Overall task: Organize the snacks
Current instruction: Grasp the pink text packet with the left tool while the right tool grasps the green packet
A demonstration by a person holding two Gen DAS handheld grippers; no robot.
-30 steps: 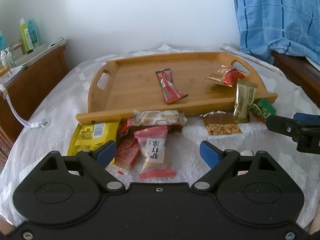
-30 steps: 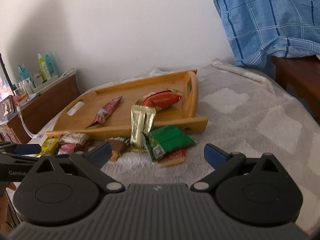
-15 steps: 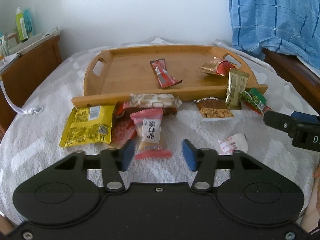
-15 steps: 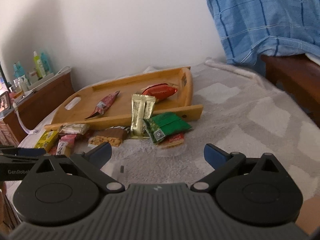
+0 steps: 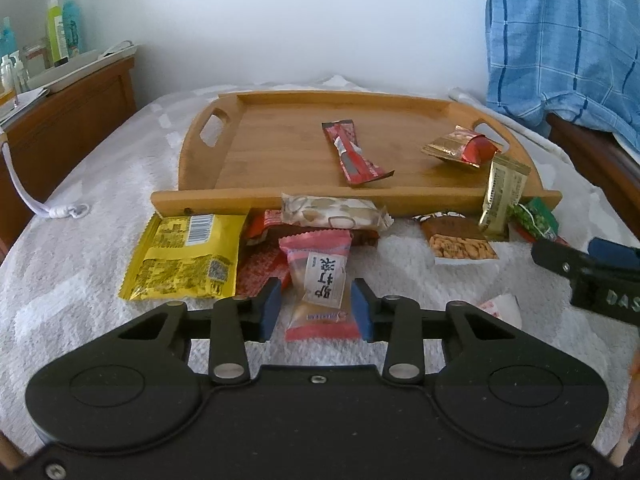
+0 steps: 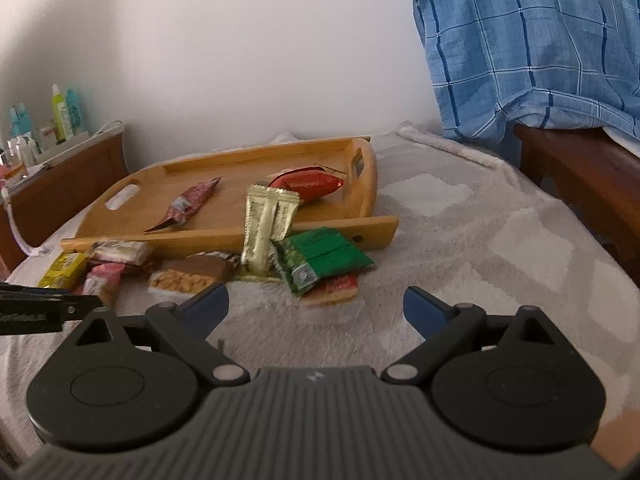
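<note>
Closing left gripper (image 5: pixel 316 312) jaws flank pink candy packet (image 5: pixel 320 280), not yet pinching, just before wooden tray (image 5: pixel 224 200); right gripper (image 6: pixel 316 304) apart, empty, closing slightly, waiting.

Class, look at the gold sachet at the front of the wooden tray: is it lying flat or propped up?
Propped up. The gold sachet stands on end on the blanket, leaning against the wooden tray's front rim, its top above the rim.

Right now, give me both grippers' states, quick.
Left gripper: jaws closing around the pink-wrapped snack, pads at its sides; a firm grip cannot be told.
Right gripper: wide, jaws closing slightly, nothing between them.
</note>
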